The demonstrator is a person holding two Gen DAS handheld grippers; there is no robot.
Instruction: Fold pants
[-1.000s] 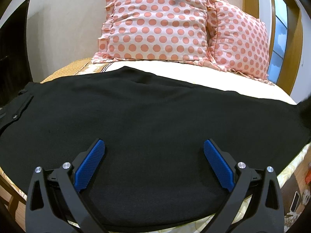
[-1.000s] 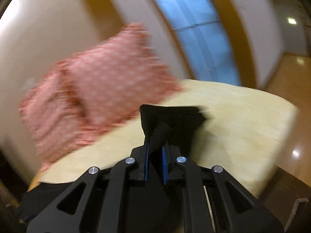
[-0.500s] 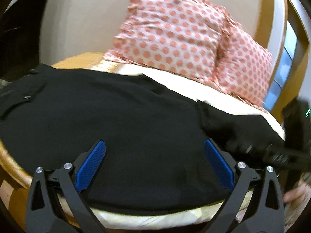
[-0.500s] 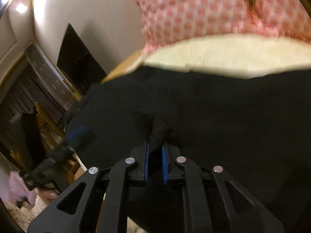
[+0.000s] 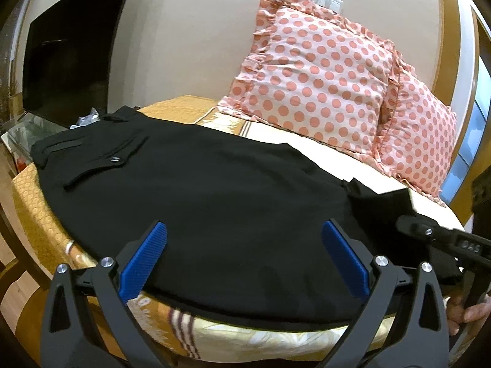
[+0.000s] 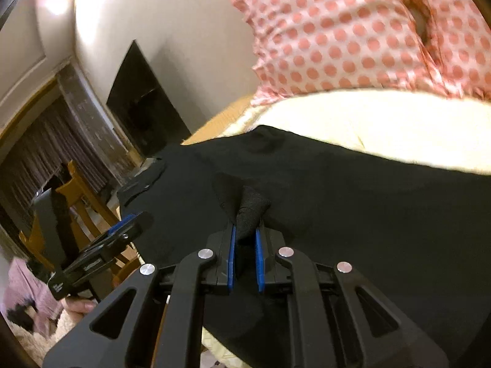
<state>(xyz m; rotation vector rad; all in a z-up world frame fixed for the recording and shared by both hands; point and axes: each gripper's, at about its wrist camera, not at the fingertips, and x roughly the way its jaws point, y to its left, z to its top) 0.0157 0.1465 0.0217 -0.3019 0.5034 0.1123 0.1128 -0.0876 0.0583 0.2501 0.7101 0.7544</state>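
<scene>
My right tongs (image 6: 245, 239) are clamped on a bunched corner of the pants (image 5: 214, 190); my left tongs (image 5: 244, 257) gape wide just over their near edge. The pants lie flat across the bed (image 5: 33, 202), soft, light and limp, best pinched at hem or waistband. A second ago my right carried that corner high before the pillows (image 5: 322, 82); now it's low over the cloth

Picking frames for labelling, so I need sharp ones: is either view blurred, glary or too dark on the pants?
Left wrist view: sharp, evenly lit, fisheye-curved edges; black pants show little fold detail. Right wrist view: polka-dot pillow slightly smeared, wall glare top left, right gripper crisp.
</scene>
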